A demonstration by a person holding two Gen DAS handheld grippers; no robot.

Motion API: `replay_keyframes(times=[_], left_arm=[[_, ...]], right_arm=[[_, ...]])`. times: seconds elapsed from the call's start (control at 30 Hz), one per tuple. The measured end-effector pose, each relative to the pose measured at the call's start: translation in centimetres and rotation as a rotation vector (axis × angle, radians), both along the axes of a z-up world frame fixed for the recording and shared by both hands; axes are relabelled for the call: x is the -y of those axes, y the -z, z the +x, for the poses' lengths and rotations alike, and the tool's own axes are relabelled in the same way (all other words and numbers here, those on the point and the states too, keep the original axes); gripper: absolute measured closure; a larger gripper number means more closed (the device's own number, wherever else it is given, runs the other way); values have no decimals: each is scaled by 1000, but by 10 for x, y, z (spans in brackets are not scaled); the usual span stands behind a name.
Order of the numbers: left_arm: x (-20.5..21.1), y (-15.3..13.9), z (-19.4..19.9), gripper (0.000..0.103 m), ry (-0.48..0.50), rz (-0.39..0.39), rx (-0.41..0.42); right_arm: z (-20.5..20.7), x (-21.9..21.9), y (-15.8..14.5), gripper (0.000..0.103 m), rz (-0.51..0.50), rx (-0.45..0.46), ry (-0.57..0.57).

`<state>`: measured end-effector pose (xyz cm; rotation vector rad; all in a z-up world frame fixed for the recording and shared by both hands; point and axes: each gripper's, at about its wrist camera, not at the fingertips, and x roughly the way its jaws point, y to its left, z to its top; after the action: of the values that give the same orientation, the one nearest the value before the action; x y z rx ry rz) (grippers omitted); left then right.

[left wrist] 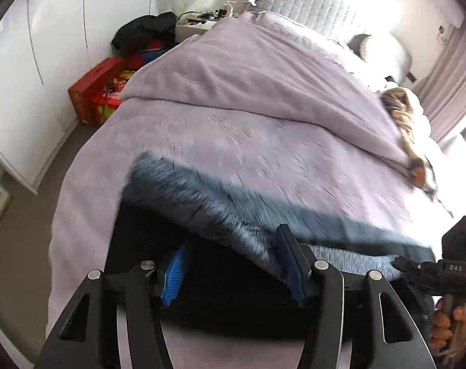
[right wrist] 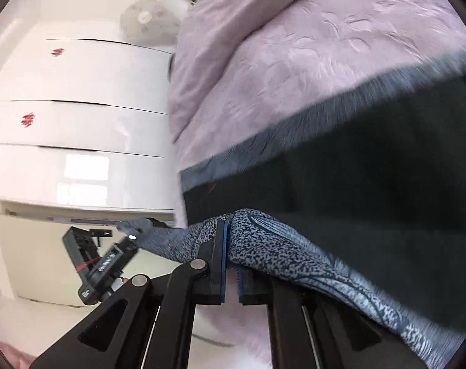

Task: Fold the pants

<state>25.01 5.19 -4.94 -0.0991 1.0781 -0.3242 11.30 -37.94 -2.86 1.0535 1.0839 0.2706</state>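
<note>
Both claws work the fold: right gripper (right wrist: pixel 231 258) pinches the pants (right wrist: pixel 371 203); left gripper (left wrist: pixel 233 264) gapes wide over them, needing a grip next.

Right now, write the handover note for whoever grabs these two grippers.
Left gripper: jaws wide apart, with part of the pants between its fingers, nothing pinched.
Right gripper: shut on the speckled blue-grey edge of the pants, lifted off the bed.
Pants lie across the near end of the lilac bedspread, blurred by motion.
Done: one edge gripped.
Left: likely grip with the left, fold over, flatten.
</note>
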Motion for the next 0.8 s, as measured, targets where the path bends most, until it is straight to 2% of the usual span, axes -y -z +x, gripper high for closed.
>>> replay_keyframes(times=[0.1,0.2,0.3,0.33,0.4,0.43,0.47,0.5,0.53,0.57,0.6,0.73,0.8], left_arm=[[13,36,34,46,-32,100,-8],[20,73,53,46,-67,200,-57],[18,73,55,46,-75,259,-40],[16,68,52,46,-72,258,-45],[15,50,40,46,-38,247,-41],[18,40,32,46,-5,248,-31],[24,31,23,46,37,249,-22],[30,24,11,46,85,242,-18],[35,18,0,41,130,227,-20],[44,12,-12,28,178,205,-30],[56,7,-23,25,216,180,-36],[111,-3,-77,25,399,92,-85],[144,-3,-104,25,477,44,-123]], right_arm=[[56,1,26,94,-49,-51,-42],[84,2,61,94,-102,-130,-64],[83,6,72,93,-67,-157,-16],[80,5,68,90,-64,-154,-18],[70,3,50,68,-74,-127,-34],[63,3,38,41,-86,-108,-41],[54,2,26,30,-91,-89,-43],[39,3,12,30,-94,-61,-37],[21,4,-4,30,-106,-36,-26],[4,6,-15,30,-122,-22,-12],[-22,11,-27,30,-146,-16,20],[-111,41,-46,30,-261,-95,195],[-164,61,-48,30,-272,-137,297]])
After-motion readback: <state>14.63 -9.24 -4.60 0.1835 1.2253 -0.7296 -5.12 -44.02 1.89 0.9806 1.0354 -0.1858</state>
